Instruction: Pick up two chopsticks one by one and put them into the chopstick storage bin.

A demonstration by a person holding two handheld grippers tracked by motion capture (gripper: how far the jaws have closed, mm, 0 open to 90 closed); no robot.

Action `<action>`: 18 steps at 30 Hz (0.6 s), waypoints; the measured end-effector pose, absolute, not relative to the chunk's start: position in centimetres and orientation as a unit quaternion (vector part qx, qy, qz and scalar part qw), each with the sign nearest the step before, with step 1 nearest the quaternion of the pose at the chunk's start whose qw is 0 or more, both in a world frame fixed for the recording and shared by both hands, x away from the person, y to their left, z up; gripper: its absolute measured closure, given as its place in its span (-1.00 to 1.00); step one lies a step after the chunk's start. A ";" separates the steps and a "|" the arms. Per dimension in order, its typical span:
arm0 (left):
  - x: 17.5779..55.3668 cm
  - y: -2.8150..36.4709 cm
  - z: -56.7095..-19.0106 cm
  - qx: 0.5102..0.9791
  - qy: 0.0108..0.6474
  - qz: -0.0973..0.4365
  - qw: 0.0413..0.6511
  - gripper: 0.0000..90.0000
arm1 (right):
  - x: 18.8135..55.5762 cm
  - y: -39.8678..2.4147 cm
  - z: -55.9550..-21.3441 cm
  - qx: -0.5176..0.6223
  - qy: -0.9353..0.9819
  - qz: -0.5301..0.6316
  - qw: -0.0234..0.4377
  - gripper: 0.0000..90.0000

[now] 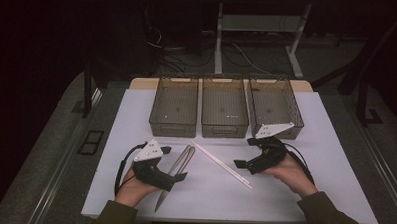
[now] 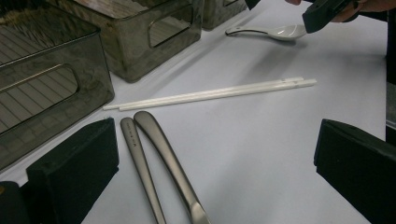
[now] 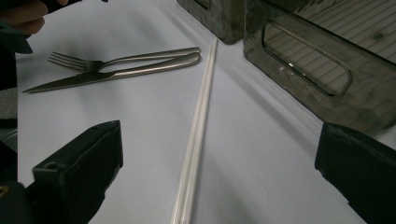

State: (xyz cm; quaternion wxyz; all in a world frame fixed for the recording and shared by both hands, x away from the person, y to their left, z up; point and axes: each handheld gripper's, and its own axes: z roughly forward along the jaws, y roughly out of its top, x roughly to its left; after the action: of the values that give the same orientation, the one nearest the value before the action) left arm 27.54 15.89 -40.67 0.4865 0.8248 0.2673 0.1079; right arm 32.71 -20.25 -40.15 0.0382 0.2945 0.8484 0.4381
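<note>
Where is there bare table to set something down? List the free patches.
The white tabletop is bare right of the right gripper and left of the left gripper. The three smoky plastic bins look empty. Crowded: the centre, with silver fork and knife beside white chopsticks.

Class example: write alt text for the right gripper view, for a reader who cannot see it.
Open black tongs frame white chopsticks lying on a white table. A fork and knife lie beyond, smoky bins at right.

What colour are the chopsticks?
White; the chopsticks show best in the right gripper view.
</note>
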 end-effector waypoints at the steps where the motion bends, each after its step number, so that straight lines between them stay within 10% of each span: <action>1: 27.5 15.9 -40.7 0.824 0.268 0.107 0.487 -1.00 | 32.8 -20.1 -40.2 0.294 0.849 0.438 0.037 -0.97; 18: 27.6 16.1 -40.8 0.823 0.270 0.105 0.489 -1.00 | 33.7 -17.9 -41.6 0.289 0.870 0.399 0.008 -0.16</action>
State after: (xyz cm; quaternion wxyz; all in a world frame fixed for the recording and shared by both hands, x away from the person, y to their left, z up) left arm 27.63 16.06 -40.78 0.4894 0.8226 0.2698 0.1047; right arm 33.72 -17.88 -41.57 0.0083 0.2887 0.8704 0.3987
